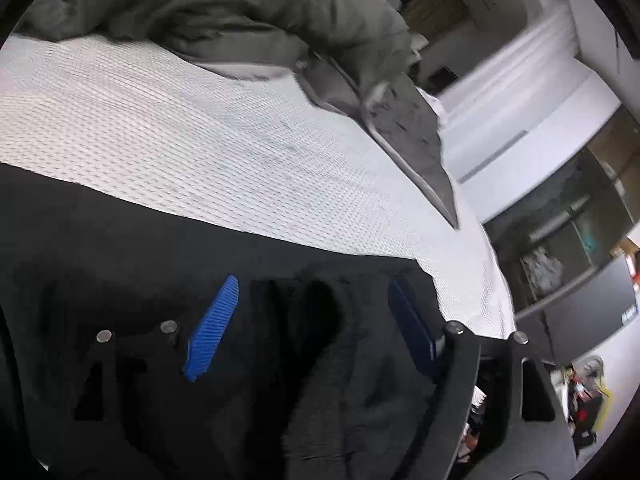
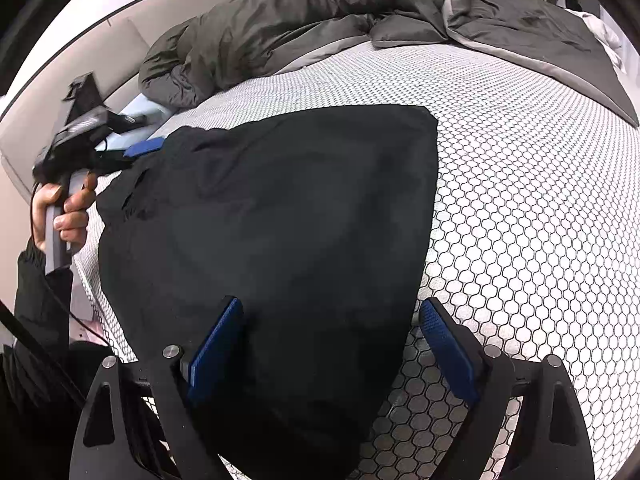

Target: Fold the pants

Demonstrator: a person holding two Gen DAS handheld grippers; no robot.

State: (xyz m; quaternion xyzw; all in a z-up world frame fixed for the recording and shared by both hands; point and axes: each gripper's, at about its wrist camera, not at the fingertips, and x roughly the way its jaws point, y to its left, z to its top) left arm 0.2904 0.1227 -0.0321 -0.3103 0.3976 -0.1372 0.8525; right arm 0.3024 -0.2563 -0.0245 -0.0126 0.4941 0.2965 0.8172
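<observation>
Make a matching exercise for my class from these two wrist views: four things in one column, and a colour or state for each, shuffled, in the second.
Things:
1. pants
2. duvet
3. mattress cover
4. right gripper

Descriptions:
A. white with a honeycomb pattern
B. olive-grey, bunched up at the far side of the bed
C. jaws wide open, blue pads
D. black, folded flat on the bed

Pairs: 1-D, 2-B, 3-A, 4-C
</observation>
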